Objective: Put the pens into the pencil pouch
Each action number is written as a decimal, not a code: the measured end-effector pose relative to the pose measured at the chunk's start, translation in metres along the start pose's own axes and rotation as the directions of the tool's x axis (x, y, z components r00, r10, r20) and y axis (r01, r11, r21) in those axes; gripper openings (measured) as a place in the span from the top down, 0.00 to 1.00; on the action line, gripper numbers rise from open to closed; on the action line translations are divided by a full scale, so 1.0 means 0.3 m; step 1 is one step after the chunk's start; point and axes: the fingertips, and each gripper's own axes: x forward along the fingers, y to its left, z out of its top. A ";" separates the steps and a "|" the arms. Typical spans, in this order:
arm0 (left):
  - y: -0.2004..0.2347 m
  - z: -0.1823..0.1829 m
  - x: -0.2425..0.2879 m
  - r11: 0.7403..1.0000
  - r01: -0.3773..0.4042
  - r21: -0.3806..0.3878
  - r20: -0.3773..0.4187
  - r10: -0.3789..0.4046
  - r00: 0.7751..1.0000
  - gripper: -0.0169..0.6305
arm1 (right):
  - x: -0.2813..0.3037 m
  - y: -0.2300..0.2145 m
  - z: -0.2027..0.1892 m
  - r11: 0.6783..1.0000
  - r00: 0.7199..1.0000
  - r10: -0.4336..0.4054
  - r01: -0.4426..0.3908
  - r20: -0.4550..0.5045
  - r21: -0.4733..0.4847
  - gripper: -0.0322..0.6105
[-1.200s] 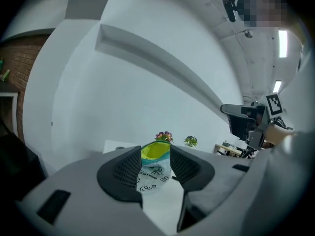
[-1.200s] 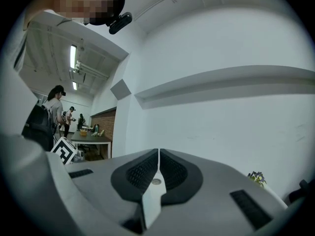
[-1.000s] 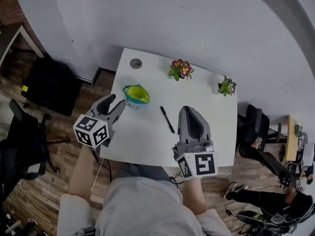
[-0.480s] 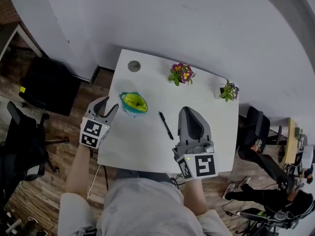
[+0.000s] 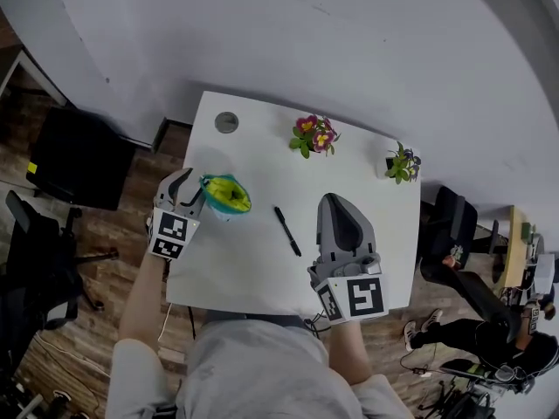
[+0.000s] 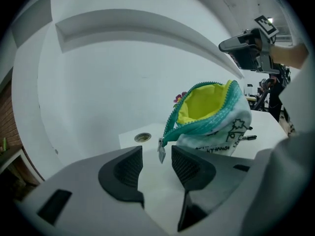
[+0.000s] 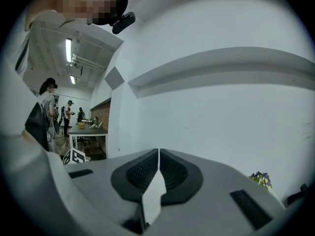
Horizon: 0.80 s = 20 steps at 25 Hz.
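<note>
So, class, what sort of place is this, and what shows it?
Probably a shared office or lab: a white desk with a cable hole, black office chairs on a wood floor, and people round another table under strip lights.

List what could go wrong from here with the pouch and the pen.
1. The left gripper, its fingers just opened, has only the zipper pull in the gap, unpressed; closing there may tug the upright pencil pouch over.
2. The pouch stands near the table edge and might be nudged off.
3. The right gripper is shut; it could knock the pen away unless it opens first.
</note>
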 end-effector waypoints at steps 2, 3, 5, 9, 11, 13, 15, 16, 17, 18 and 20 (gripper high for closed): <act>-0.005 0.012 0.019 1.000 0.001 0.014 0.007 -0.001 1.000 0.68 | 0.005 -0.014 -0.007 1.000 1.000 -0.001 0.001 -0.005 0.001 0.90; -0.009 0.017 0.028 1.000 0.004 0.019 0.011 -0.004 1.000 0.68 | 0.008 -0.022 -0.012 1.000 1.000 -0.002 0.002 -0.008 0.002 0.90; -0.017 0.029 0.044 1.000 0.006 0.023 0.024 -0.007 1.000 0.68 | 0.013 -0.036 -0.020 1.000 1.000 -0.003 0.004 -0.013 0.004 0.90; -0.026 0.052 0.062 1.000 -0.005 0.018 0.049 0.004 0.999 0.78 | 0.019 -0.056 -0.033 1.000 1.000 -0.005 0.006 -0.021 0.008 0.90; -0.034 0.058 0.073 1.000 -0.004 0.031 0.053 0.002 0.999 0.89 | 0.021 -0.065 -0.038 1.000 1.000 -0.006 0.006 -0.025 0.009 0.90; -0.049 0.073 0.076 0.999 0.009 0.040 0.057 -0.011 0.998 0.89 | 0.023 -0.074 -0.043 1.000 1.000 -0.006 0.007 -0.028 0.009 0.90; -0.056 0.102 0.061 0.999 0.007 0.039 0.080 -0.010 0.997 0.89 | 0.024 -0.082 -0.046 1.000 1.000 -0.007 0.008 -0.026 0.013 0.90; -0.057 0.118 0.048 0.999 0.002 0.032 0.095 -0.005 0.995 0.89 | 0.023 -0.084 -0.046 1.000 1.000 -0.008 0.009 -0.025 0.016 0.90; -0.057 0.134 0.033 1.000 -0.002 0.019 0.110 0.000 0.994 0.89 | 0.022 -0.085 -0.046 1.000 1.000 -0.009 0.010 -0.024 0.018 0.90; -0.055 0.148 0.017 1.000 -0.006 0.003 0.123 0.005 0.992 0.89 | 0.020 -0.084 -0.046 1.000 1.000 -0.009 0.010 -0.023 0.020 0.90; -0.053 0.168 -0.014 0.999 -0.012 -0.030 0.134 0.016 0.991 0.89 | 0.016 -0.080 -0.047 1.000 1.000 -0.009 0.010 -0.023 0.024 0.90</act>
